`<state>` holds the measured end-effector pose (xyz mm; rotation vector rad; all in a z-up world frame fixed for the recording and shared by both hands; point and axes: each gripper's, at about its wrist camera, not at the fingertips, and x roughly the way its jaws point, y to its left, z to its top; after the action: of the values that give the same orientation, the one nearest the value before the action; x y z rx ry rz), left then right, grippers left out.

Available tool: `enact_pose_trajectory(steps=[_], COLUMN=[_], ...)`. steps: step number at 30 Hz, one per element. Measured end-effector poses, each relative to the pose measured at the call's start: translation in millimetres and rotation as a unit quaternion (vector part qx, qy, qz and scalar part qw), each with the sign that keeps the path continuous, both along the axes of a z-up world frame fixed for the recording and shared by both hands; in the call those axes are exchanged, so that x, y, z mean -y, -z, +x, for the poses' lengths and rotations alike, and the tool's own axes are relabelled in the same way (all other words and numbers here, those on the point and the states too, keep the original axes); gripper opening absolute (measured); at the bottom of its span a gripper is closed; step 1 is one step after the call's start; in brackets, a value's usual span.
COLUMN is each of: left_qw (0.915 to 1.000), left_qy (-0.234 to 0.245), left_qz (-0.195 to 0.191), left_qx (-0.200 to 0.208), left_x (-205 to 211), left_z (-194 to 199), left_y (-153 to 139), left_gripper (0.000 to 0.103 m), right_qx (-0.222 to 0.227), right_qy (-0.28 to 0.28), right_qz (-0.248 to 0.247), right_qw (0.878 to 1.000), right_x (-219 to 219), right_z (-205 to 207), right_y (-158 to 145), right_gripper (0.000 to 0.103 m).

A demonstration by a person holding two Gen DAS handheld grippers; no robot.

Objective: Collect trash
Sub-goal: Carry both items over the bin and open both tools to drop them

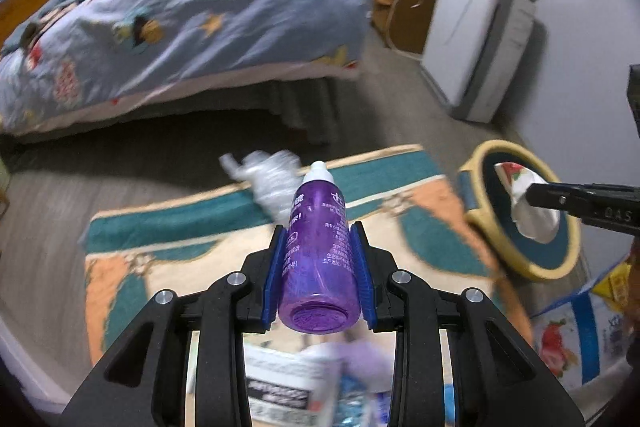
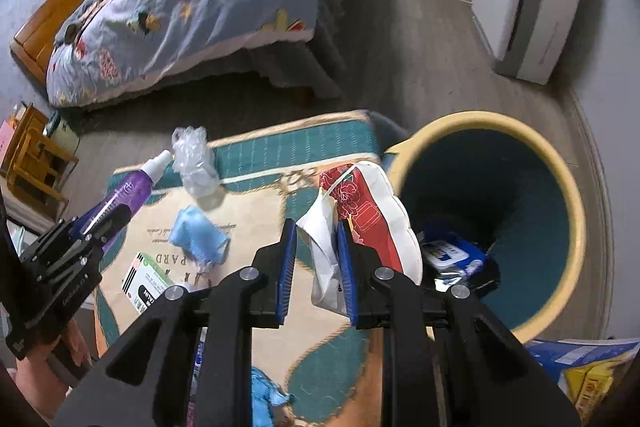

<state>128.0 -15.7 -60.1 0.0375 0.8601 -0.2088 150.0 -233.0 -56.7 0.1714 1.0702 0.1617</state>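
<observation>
Grey walls, wood-look floor (image 2: 400,39), bed (image 1: 180,27) with blue patterned quilt, patterned rug (image 2: 260,195).

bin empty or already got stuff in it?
Not empty. The right wrist view shows the bin holding a blue-and-white wipes pack and dark wrappers at the bottom.
</observation>
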Motion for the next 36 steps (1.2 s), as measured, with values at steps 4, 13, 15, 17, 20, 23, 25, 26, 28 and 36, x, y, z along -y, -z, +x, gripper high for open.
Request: enact_pose_trajectory(steps=[4,13,15,17,20,23,25,26,28,36], left_qw=[0.9996,0.9969,0.9960,0.9947,0.9921,0.9889,0.9866,0.9856,0.9832,0.9754], left_qy=[0.028,0.079,0.089,0.103,0.125,0.148,0.161,0.166,0.178,0.210], left_qz=[-0.003,-0.002,-0.001,-0.001,0.000,0.009,0.013,0.015,0.016,0.030], left_qx=[0.009,0.007,0.004,0.000,-0.008,-0.016,-0.025,-0.029,-0.039,-0.059], left_x=[32.7,96.5,109.1,125.6,149.1,172.8,185.2,190.5,200.9,228.8], left_z=[-0.9,2.6,3.6,4.6,4.7,3.9,4.3,4.2,3.2,1.2], left_y=[-6.3,-2.0,1.5,5.6,13.9,24.0,32.8,36.6,45.2,65.8], left_gripper=[0.033,0.033,0.033,0.033,0.033,0.034,0.034,0.034,0.034,0.034], right_qx=[0.004,0.000,-0.003,-0.006,-0.019,-0.030,-0.034,-0.037,-0.047,-0.067], right_qy=[0.022,0.059,0.066,0.074,0.088,0.102,0.108,0.110,0.118,0.136], right_qz=[0.005,0.012,0.011,0.008,0.007,0.005,0.003,0.000,-0.002,-0.002], right_qw=[1.000,0.998,0.998,0.997,0.996,0.994,0.994,0.993,0.992,0.988], right_x=[28.3,79.0,89.0,98.4,114.8,129.3,136.1,138.6,145.2,156.9], right_z=[-4.0,-6.4,-6.3,-5.7,-3.5,-1.3,0.0,0.0,1.6,9.6], right_y=[-4.0,1.5,4.2,7.7,16.2,23.7,27.8,29.8,36.6,51.9], right_gripper=[0.020,0.020,0.020,0.020,0.020,0.020,0.020,0.020,0.020,0.022])
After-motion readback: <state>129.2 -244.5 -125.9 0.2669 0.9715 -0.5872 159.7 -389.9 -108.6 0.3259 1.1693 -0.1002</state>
